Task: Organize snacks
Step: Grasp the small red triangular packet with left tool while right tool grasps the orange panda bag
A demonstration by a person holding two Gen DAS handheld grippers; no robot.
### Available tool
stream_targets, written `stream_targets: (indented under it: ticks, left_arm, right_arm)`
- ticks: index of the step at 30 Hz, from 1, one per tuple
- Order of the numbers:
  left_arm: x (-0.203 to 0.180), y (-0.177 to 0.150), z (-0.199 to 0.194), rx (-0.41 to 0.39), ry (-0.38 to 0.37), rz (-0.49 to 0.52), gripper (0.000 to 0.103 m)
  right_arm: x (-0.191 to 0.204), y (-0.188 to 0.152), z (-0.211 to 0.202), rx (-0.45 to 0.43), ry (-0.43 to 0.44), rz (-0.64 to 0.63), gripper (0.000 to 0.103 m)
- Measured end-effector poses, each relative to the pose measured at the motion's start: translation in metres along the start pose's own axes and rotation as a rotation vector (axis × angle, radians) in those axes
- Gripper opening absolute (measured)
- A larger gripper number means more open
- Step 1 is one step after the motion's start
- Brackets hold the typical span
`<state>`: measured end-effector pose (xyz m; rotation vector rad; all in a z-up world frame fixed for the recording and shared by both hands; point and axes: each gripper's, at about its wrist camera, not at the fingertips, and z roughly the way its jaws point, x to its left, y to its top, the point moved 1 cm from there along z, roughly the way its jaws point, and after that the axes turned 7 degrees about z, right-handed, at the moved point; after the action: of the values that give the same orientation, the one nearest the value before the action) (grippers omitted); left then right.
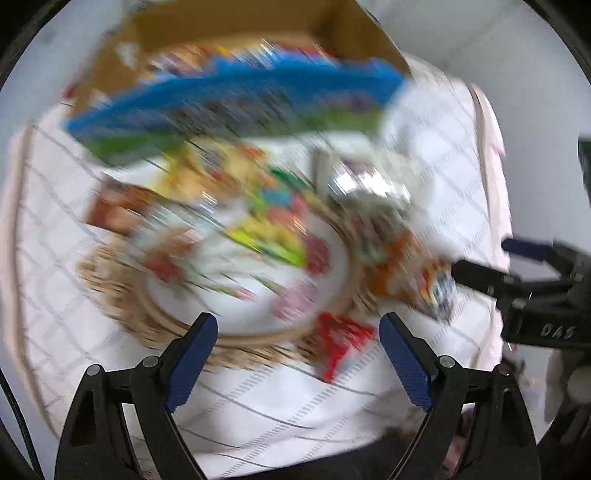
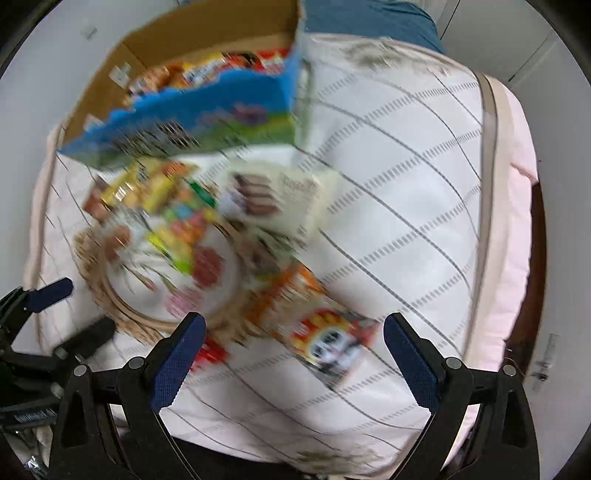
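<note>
Both views are motion-blurred. A round plate with a wicker rim (image 1: 122, 295) (image 2: 110, 306) lies on a white quilted cloth and holds several colourful snack packets (image 1: 266, 236) (image 2: 177, 236). A blue and green cardboard box (image 1: 229, 110) (image 2: 192, 118) behind it holds more snacks. An orange snack box (image 2: 325, 332) (image 1: 413, 273) lies right of the plate, a cream biscuit box (image 2: 280, 199) behind it, and a red packet (image 1: 340, 339) at the plate's near rim. My left gripper (image 1: 297, 354) (image 2: 70, 306) is open and empty over the plate's near rim. My right gripper (image 2: 293, 354) (image 1: 491, 266) is open and empty above the orange box.
The quilted cloth (image 2: 406, 184) has a pink border (image 2: 513, 221) and covers a table that ends at the right. A silvery packet (image 1: 365, 184) lies right of the plate. A white wall stands behind, and a blue cushion (image 2: 369, 22) is at the far edge.
</note>
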<state>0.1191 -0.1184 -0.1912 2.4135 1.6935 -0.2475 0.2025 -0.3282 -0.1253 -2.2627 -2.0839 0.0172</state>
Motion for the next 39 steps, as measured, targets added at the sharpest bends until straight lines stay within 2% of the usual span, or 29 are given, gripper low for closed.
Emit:
stream_targets:
  ticks: [5, 7, 9, 10, 16, 21, 23, 24, 26, 29, 32, 34, 36, 38, 39]
  left_arm:
    - [-0.034, -0.012, 0.056, 0.119, -0.056, 0.054, 0.090]
    - [-0.041, -0.014, 0.074, 0.152, -0.048, 0.068, 0.090]
    - [-0.045, -0.016, 0.088, 0.156, -0.042, 0.077, 0.070]
    - [-0.043, -0.018, 0.091, 0.165, -0.031, 0.078, 0.051]
    - [-0.023, -0.027, 0.079, 0.117, 0.015, 0.014, 0.050]
    - [-0.003, -0.038, 0.075, 0.110, 0.034, -0.043, 0.050]
    - [-0.001, -0.041, 0.072, 0.076, 0.033, -0.068, 0.050]
    - [-0.001, -0.041, 0.073, 0.073, 0.033, -0.074, 0.051]
    - [-0.004, -0.041, 0.075, 0.068, 0.033, -0.083, 0.051]
    - [0.000, -0.041, 0.075, 0.065, 0.028, -0.093, 0.051]
    - [0.005, -0.044, 0.071, 0.056, 0.035, -0.091, 0.051]
    - [-0.006, -0.039, 0.079, 0.058, 0.042, -0.087, 0.051]
    - [-0.007, -0.036, 0.081, 0.060, 0.042, -0.088, 0.051]
    - [0.001, -0.030, 0.091, 0.070, 0.043, -0.091, 0.051]
    - [0.000, -0.029, 0.091, 0.074, 0.047, -0.088, 0.052]
  right_arm:
    - [-0.016, -0.011, 0.013, 0.044, -0.020, -0.033, 0.099]
    - [-0.018, -0.012, 0.018, 0.060, -0.022, -0.049, 0.099]
    - [-0.017, -0.014, 0.022, 0.070, -0.027, -0.076, 0.099]
    - [-0.015, -0.014, 0.025, 0.077, -0.032, -0.103, 0.099]
    - [0.018, -0.015, 0.052, 0.130, -0.106, -0.301, 0.099]
    - [0.049, -0.014, 0.099, 0.211, -0.244, -0.496, 0.099]
    - [0.053, -0.015, 0.115, 0.244, -0.272, -0.510, 0.098]
    - [0.053, -0.015, 0.120, 0.256, -0.259, -0.493, 0.096]
    - [0.044, -0.012, 0.121, 0.268, -0.183, -0.377, 0.081]
    - [0.020, -0.011, 0.117, 0.281, -0.079, -0.147, 0.078]
    - [-0.003, -0.024, 0.114, 0.321, 0.086, 0.093, 0.078]
    - [-0.013, -0.035, 0.115, 0.351, 0.183, 0.223, 0.079]
    - [-0.014, -0.039, 0.118, 0.380, 0.233, 0.250, 0.083]
    - [-0.012, -0.041, 0.117, 0.358, 0.249, 0.239, 0.095]
    - [-0.010, -0.040, 0.116, 0.324, 0.234, 0.226, 0.095]
